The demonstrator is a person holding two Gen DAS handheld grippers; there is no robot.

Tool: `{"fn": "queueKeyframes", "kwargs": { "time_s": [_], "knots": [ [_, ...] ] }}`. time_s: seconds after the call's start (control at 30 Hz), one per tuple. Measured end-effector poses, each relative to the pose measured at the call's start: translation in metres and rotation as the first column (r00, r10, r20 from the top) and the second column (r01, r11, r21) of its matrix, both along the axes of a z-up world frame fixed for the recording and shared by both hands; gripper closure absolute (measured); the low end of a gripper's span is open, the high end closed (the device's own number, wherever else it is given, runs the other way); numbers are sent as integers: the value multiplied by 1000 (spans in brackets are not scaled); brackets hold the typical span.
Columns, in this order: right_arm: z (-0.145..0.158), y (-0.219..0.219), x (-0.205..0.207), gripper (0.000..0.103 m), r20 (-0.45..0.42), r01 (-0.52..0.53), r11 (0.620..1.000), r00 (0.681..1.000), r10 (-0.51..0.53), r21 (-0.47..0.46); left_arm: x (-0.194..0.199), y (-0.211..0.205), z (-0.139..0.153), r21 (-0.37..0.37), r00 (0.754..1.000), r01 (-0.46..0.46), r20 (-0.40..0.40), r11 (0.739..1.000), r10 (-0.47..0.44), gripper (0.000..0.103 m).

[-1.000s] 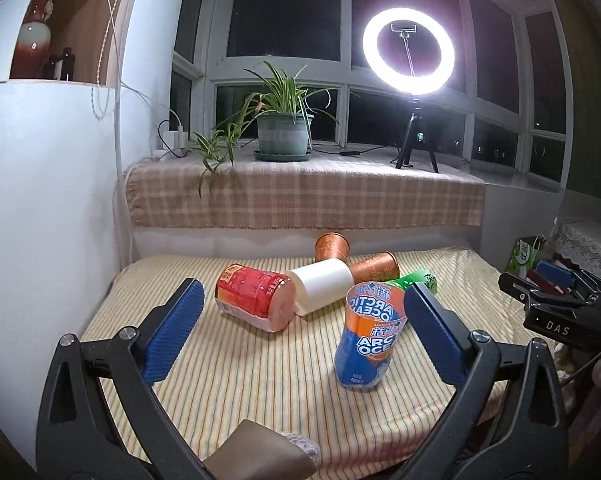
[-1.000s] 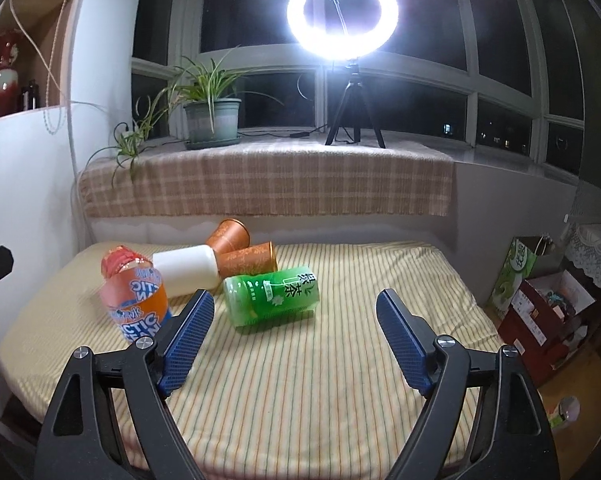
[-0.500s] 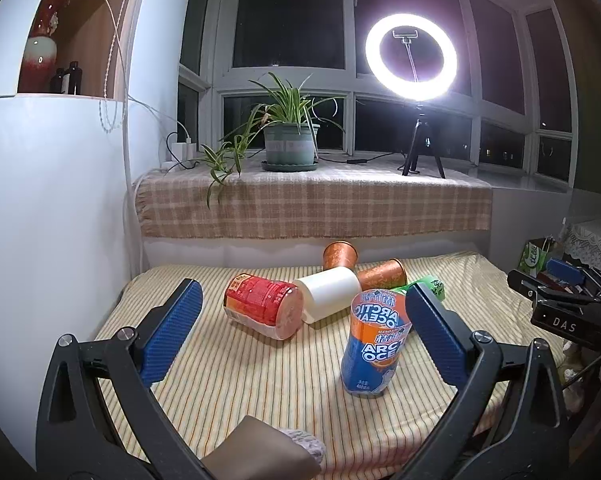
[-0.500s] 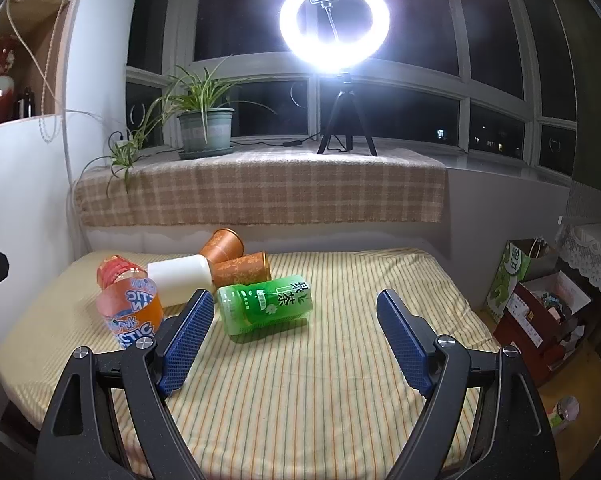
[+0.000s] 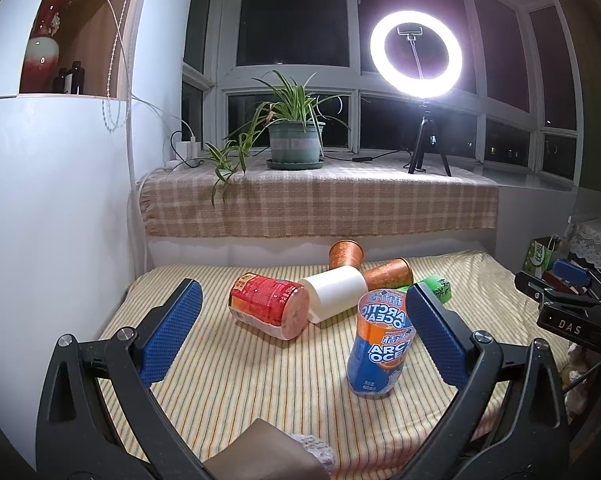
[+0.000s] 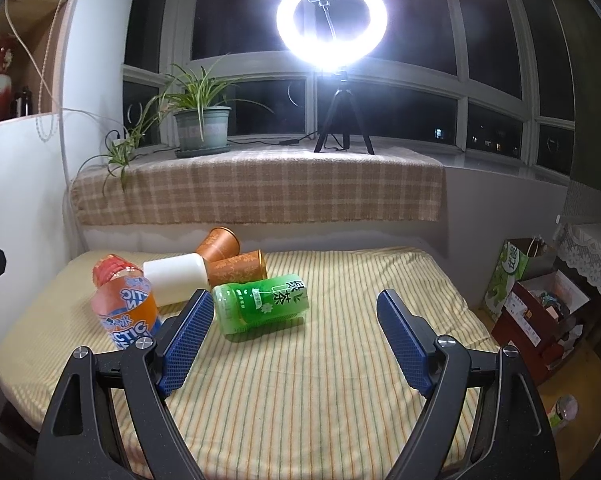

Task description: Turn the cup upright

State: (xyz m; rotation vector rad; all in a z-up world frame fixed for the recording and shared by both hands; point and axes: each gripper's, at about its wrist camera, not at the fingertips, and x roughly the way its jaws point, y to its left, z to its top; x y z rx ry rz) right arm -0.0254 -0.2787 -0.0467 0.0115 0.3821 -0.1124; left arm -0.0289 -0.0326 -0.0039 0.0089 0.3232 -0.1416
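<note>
Several cups lie on a striped cloth. A blue-and-orange Arctic Ocean cup (image 5: 380,348) stands upside down; it also shows in the right wrist view (image 6: 128,314). A red cup (image 5: 266,310), a white cup (image 5: 334,294), two copper cups (image 5: 345,254) (image 5: 388,274) and a green tea cup (image 6: 262,304) lie on their sides. My left gripper (image 5: 300,332) is open and empty, short of the red and blue cups. My right gripper (image 6: 296,340) is open and empty, just in front of the green cup.
A checked cloth covers the window sill (image 5: 320,208) behind, with a potted plant (image 5: 294,142) and a ring light on a tripod (image 5: 418,80). A white wall (image 5: 52,220) stands at the left. Boxes and clutter (image 6: 540,300) sit on the floor at the right.
Both grippers have tilted or drawn back slightly, so the cups sit a little lower in view. No cup has moved, and both grippers stay open.
</note>
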Motion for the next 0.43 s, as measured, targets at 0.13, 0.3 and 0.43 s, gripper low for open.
{"fn": "queueKeyframes", "kwargs": {
  "time_s": [0.13,0.3,0.43],
  "knots": [
    [-3,0,2,19,-10,-3,1000,1000,3,3,1,1,0,0,1000,-1,-1,1000,1,0],
    [-5,2,5,19,-17,-4,1000,1000,4,1,2,2,-1,0,1000,-1,-4,1000,1,0],
    [-6,2,6,19,-23,-3,1000,1000,3,1,4,4,-2,-4,1000,-9,-5,1000,9,0]
  ]
}}
